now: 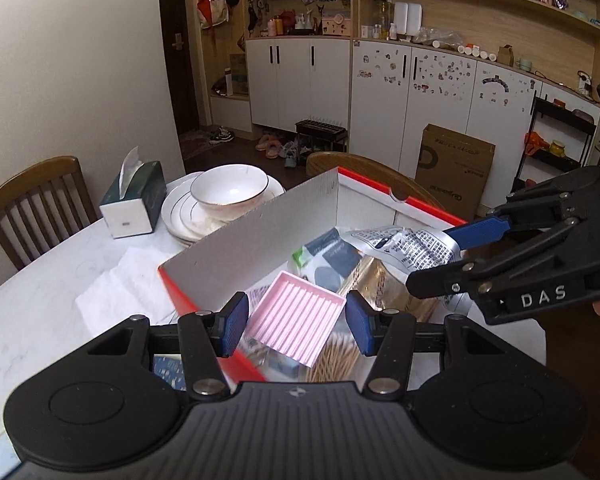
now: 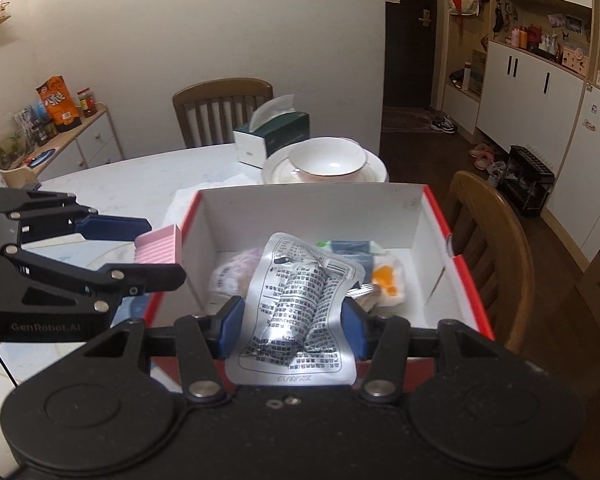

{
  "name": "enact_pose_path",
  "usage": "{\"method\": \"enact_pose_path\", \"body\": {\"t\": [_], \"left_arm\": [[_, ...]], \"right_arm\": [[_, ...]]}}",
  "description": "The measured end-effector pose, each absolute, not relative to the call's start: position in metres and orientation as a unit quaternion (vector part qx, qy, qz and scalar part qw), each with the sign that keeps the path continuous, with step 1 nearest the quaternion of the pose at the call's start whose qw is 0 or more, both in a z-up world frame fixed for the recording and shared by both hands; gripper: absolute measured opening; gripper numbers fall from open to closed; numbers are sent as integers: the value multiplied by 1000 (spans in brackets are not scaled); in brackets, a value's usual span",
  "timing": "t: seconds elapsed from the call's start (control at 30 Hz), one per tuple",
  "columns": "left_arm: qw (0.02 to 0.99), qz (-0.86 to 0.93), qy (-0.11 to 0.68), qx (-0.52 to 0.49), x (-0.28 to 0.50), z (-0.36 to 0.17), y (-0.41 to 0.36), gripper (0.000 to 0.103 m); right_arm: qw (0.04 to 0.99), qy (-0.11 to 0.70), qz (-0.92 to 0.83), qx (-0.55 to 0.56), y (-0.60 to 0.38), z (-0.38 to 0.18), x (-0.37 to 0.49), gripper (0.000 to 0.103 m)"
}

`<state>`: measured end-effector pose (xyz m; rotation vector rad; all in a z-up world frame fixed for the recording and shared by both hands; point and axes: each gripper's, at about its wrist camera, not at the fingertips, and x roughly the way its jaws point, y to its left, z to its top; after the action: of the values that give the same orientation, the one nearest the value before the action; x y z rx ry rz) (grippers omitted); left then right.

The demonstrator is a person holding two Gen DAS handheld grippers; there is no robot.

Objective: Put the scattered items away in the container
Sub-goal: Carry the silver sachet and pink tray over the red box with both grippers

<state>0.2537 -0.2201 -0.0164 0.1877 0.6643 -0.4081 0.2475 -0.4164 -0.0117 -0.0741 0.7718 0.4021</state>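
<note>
Tidying nears its end: the left gripper (image 1: 296, 322) clasps a pink ridged tray (image 1: 296, 324) above the red-rimmed box (image 1: 260, 220), the right gripper (image 2: 294, 326) a silver foil packet (image 2: 300, 304); several items already lie inside, both loads unreleased.

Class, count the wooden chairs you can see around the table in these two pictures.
2. One chair stands at the table's far side behind the tissue box; the other chair stands beside the red-edged box. Others may be hidden.
</note>
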Motion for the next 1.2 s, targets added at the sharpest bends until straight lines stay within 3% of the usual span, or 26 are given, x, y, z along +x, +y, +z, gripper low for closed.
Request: {"method": "enact_pose_path", "body": {"t": [0.47, 1.2], "left_arm": [[910, -188, 351, 116, 316, -41, -259, 52], [876, -156, 432, 147, 362, -94, -277, 52]], "right_arm": [[908, 379, 173, -46, -438, -32, 292, 51], [889, 381, 201, -158, -414, -72, 315, 52]]}}
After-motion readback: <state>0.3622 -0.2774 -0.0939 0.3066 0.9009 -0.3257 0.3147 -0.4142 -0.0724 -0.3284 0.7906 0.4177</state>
